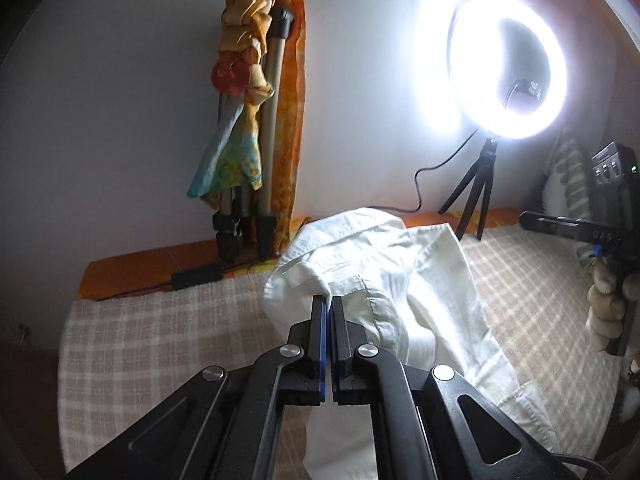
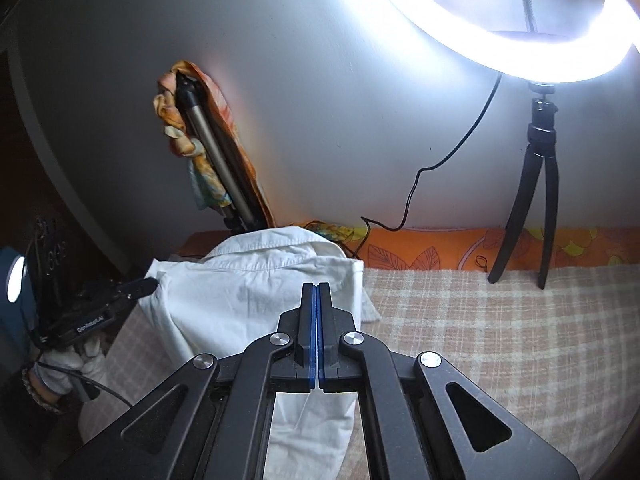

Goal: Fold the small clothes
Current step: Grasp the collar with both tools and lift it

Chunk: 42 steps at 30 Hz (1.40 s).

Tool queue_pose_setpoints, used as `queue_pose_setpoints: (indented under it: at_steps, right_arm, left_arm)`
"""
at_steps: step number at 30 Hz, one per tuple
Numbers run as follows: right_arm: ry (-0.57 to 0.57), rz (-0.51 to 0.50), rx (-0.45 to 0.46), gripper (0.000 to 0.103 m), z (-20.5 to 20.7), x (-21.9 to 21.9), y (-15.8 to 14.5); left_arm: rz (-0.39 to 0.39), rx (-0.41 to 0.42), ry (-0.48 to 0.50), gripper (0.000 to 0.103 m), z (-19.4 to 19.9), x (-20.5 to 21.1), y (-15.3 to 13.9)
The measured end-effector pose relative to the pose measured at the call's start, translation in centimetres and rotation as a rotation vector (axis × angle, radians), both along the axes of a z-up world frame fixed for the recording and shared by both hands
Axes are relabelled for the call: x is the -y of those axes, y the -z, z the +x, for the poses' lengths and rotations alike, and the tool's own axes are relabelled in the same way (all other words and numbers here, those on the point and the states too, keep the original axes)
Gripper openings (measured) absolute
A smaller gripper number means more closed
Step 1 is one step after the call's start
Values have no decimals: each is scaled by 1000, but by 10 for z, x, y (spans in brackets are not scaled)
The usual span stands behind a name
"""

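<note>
A small white collared shirt (image 1: pixel 384 280) lies rumpled and partly raised on a beige checked blanket (image 1: pixel 160 340). My left gripper (image 1: pixel 328 300) is shut on a pinch of the shirt's fabric near the collar. In the right wrist view the shirt (image 2: pixel 248 288) hangs up from the blanket (image 2: pixel 500 340), with the left gripper (image 2: pixel 140 286) gripping its left edge. My right gripper (image 2: pixel 316 286) has its jaws pressed together above the shirt's right side with no cloth visible between them. It also shows at the right edge of the left wrist view (image 1: pixel 532 220).
A lit ring light (image 1: pixel 508 64) on a small black tripod (image 1: pixel 476 196) stands at the back right, its cable (image 2: pixel 420 184) trailing along the wall. A folded tripod wrapped in colourful cloth (image 1: pixel 248 128) leans on the wall. An orange patterned sheet (image 2: pixel 440 252) edges the blanket.
</note>
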State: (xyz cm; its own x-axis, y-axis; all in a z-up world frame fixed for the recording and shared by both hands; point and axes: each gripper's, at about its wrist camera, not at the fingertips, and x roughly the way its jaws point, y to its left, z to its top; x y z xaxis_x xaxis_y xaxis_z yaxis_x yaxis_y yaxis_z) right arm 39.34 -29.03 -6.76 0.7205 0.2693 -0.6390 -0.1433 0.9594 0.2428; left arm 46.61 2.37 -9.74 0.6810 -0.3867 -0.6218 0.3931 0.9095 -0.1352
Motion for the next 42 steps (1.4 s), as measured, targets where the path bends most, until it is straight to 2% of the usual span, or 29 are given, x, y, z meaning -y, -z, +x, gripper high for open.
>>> queue_pose_setpoints:
  at_steps: [3, 5, 6, 7, 11, 16, 17, 18, 19, 20, 21, 22, 23, 24, 25, 27, 32, 38, 42]
  right_arm:
    - [-18, 52, -45, 8, -2, 6, 1]
    - [-15, 34, -42, 42, -1, 2, 9]
    - [-15, 15, -45, 49, 4, -1, 15]
    - [-22, 7, -61, 51, 10, -4, 23]
    - [7, -1, -126, 51, 45, 7, 61]
    - [28, 77, -188, 47, 84, 27, 105]
    - [23, 84, -197, 47, 90, 29, 111]
    - [23, 81, -202, 47, 95, 30, 116]
    - [23, 79, -204, 45, 98, 30, 120]
    - [19, 85, -206, 32, 101, 31, 123]
    - [10, 98, -210, 22, 105, 32, 126]
    - [6, 105, -215, 8, 106, 32, 127]
    - [1, 107, -215, 5, 107, 31, 127]
    - [-2, 91, -201, 4, 106, 29, 125]
    - [-6, 70, -187, 2, 105, 26, 121]
    - [-24, 38, -163, 1, 100, 18, 110]
    - [-38, 23, -94, 1, 79, 8, 71]
    - [-44, 4, -29, 1, 30, -3, 22]
    - [-54, 15, 1, 1, -15, -13, -4]
  left_arm:
    - [5, -10, -16, 0, 2, 1, 1]
    - [4, -15, -30, 0, 11, 1, 5]
    - [9, -18, -31, 0, 17, 2, 7]
    - [14, -19, -31, 0, 23, 3, 10]
    - [46, -41, -44, 0, 53, 5, 28]
    - [74, -97, -50, 0, 86, 12, 61]
    - [71, -117, -51, 4, 93, 14, 70]
    - [67, -134, -55, 20, 98, 15, 75]
    - [57, -143, -59, 28, 102, 15, 80]
    - [38, -146, -72, 32, 107, 15, 83]
    - [24, -149, -80, 29, 110, 15, 85]
    - [9, -152, -86, 28, 113, 15, 85]
    - [0, -148, -87, 17, 114, 16, 84]
    - [1, -145, -86, 4, 114, 17, 83]
    - [10, -138, -82, 0, 112, 19, 80]
    - [27, -109, -70, 0, 105, 24, 71]
    - [0, -61, -60, 0, 80, 19, 40]
    - [4, 22, -56, 0, 17, 10, -3]
    - [5, 67, -60, 0, -26, 4, -21]
